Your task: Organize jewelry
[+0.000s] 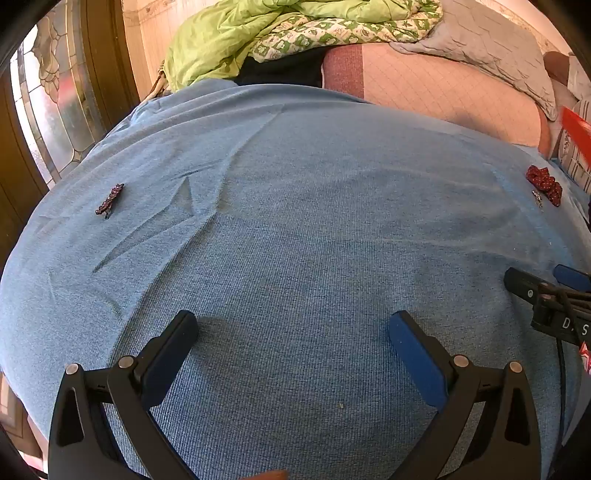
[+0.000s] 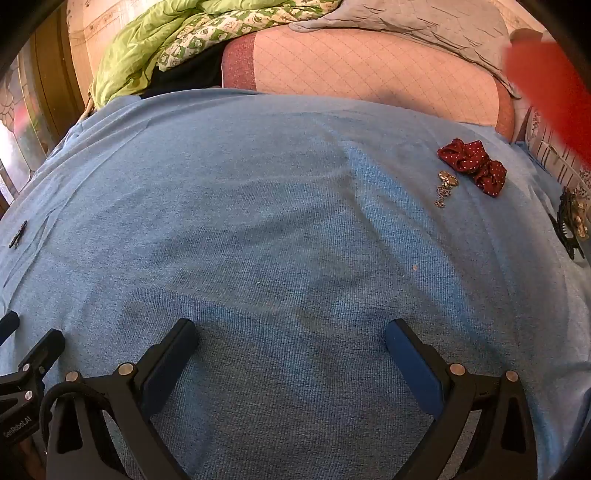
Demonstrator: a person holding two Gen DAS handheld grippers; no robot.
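A blue cloth point(image 1: 295, 221) covers the bed. A dark patterned hair clip point(image 1: 109, 199) lies on it at the left; it also shows far left in the right wrist view point(image 2: 18, 233). A red dotted scrunchie point(image 2: 474, 164) lies at the right, with a small metal chain trinket point(image 2: 445, 188) beside it and a black claw clip with gold trim point(image 2: 570, 225) at the far right. The scrunchie point(image 1: 545, 184) also shows in the left wrist view. My left gripper point(image 1: 293, 332) is open and empty above the cloth. My right gripper point(image 2: 290, 339) is open and empty too.
A green quilt point(image 1: 280, 29), a grey pillow point(image 1: 491, 51) and a pink quilted sheet point(image 1: 443, 92) lie at the back. A blurred red object point(image 2: 546, 85) is at the right edge. A glass door point(image 1: 48, 110) stands at the left.
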